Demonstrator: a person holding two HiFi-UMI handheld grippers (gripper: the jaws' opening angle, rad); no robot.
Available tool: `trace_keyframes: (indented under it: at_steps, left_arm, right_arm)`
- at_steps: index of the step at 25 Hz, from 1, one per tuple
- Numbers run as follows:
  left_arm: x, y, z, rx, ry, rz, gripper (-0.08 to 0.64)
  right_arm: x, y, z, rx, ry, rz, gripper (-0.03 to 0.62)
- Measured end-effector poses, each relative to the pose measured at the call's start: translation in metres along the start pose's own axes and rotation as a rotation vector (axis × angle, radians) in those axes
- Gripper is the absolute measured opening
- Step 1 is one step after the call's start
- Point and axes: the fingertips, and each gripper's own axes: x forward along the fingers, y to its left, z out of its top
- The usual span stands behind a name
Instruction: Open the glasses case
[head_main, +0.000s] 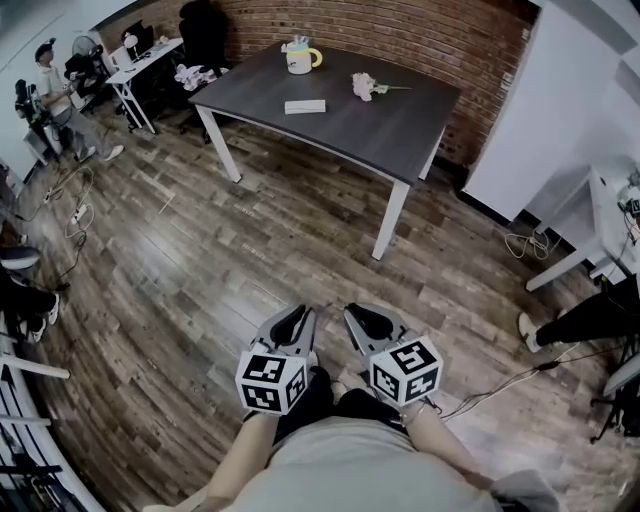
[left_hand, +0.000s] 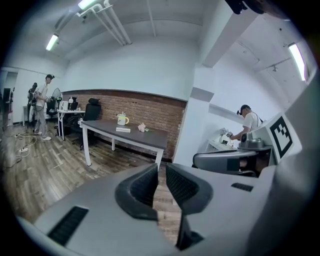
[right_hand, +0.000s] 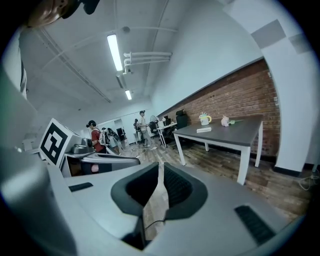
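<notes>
The left gripper (left_hand: 160, 171), a grey two-jaw tool with ribbed black pads, has its jaws a narrow slit apart with only floor showing between them. The right gripper (right_hand: 161, 169), of the same grey and black make, also shows a thin gap between its pads and nothing in it. In the head view both are held close together low in front of the person's body, side by side and pointing ahead. Each carries a white cube with black square markers (head_main: 270, 381) at its rear.

Under and ahead of them lies a brown wood-plank floor (head_main: 200, 270). Well away across it stands a dark grey rectangular table with white legs (head_main: 390, 135), set against a red brick wall (head_main: 420, 30). The glasses case (head_main: 305, 106), a pale flat oblong box, lies closed near the middle of the tabletop, far from both grippers. Behind it, towards the wall, stands a pale mug with a yellow handle (head_main: 299, 58). A small pink flower-like object (head_main: 363, 86) lies to the right of the case, apart from it.

At the far left a white desk (head_main: 145, 58) stands beside a black office chair (head_main: 205, 35), and a person in a cap (head_main: 52, 95) stands there
</notes>
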Motion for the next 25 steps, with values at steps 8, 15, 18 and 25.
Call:
trace_keyframes:
  at_steps: [8, 15, 18, 25]
  left_arm:
    - [0.037, 0.022, 0.010, -0.007, 0.014, -0.018, 0.063]
    - [0.086, 0.085, 0.052, 0.001, -0.017, -0.031, 0.063]
    - [0.107, 0.117, 0.078, 0.007, -0.035, -0.038, 0.063]
    - [0.152, 0.180, 0.128, 0.029, -0.071, -0.072, 0.063]
  right_arm:
    - [0.038, -0.020, 0.015, -0.014, 0.016, 0.004, 0.101]
    - [0.103, -0.061, 0.060, -0.011, -0.053, -0.070, 0.112]
    - [0.134, -0.073, 0.086, 0.012, -0.089, -0.085, 0.112]
    - [0.209, -0.085, 0.131, -0.016, -0.113, -0.105, 0.112]
